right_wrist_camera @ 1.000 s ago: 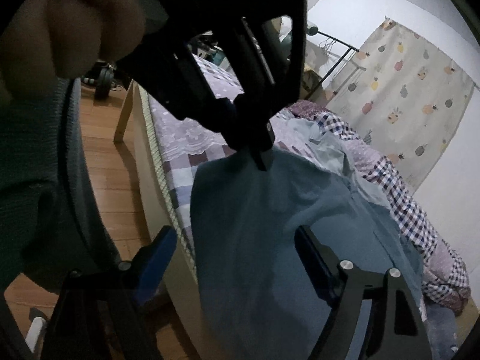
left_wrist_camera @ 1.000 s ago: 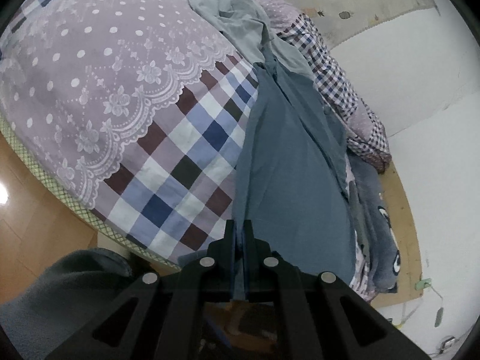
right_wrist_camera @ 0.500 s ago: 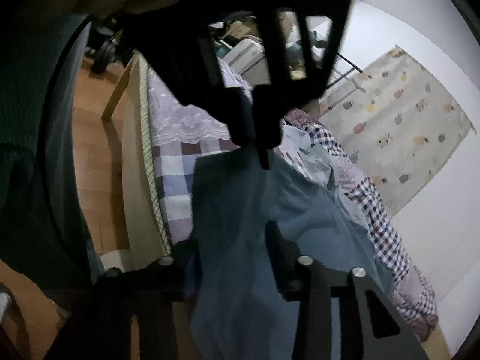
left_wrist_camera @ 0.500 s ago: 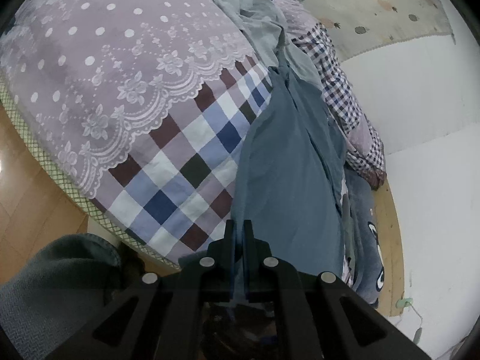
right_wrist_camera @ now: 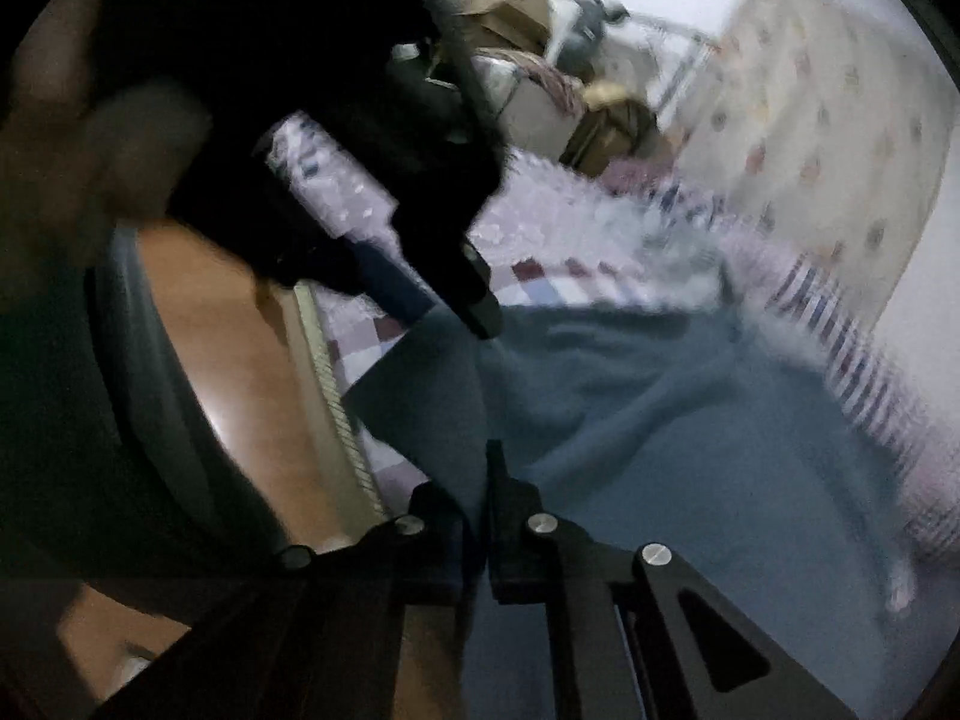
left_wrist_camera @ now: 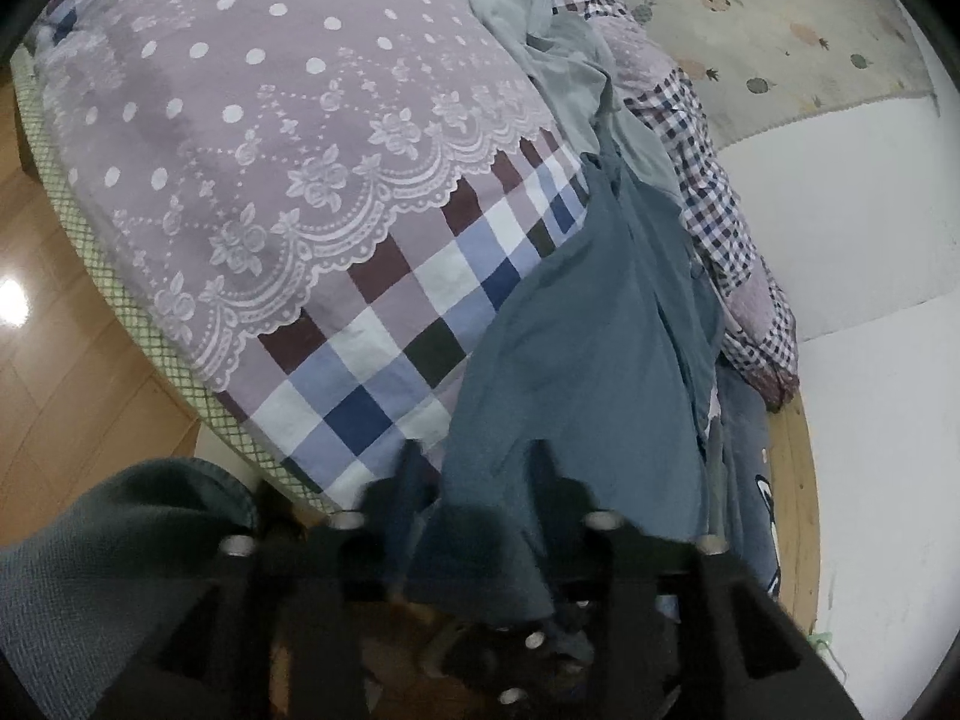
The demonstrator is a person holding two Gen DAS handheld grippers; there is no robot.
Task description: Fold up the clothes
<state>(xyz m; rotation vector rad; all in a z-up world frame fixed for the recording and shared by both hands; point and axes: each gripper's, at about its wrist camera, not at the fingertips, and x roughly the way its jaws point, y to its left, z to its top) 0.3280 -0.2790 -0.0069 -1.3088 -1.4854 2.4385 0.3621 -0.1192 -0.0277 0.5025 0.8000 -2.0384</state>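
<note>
A blue-grey garment lies stretched along the right side of the bed and hangs over its near edge. My left gripper now stands open, and the garment's near hem drapes loosely between its blurred fingers. In the right wrist view my right gripper is shut on an edge of the same garment. The left gripper also shows there, above the cloth. A paler grey-green garment lies crumpled further up the bed.
The bed carries a lilac lace-print cover over a checked sheet. A small-check quilt runs along the white wall. Wooden floor lies to the left. A fruit-print curtain and boxes stand behind the bed.
My left gripper has opened and let go of the garment's hem. My right gripper has closed on the garment's edge. The right view is now blurred by motion.
</note>
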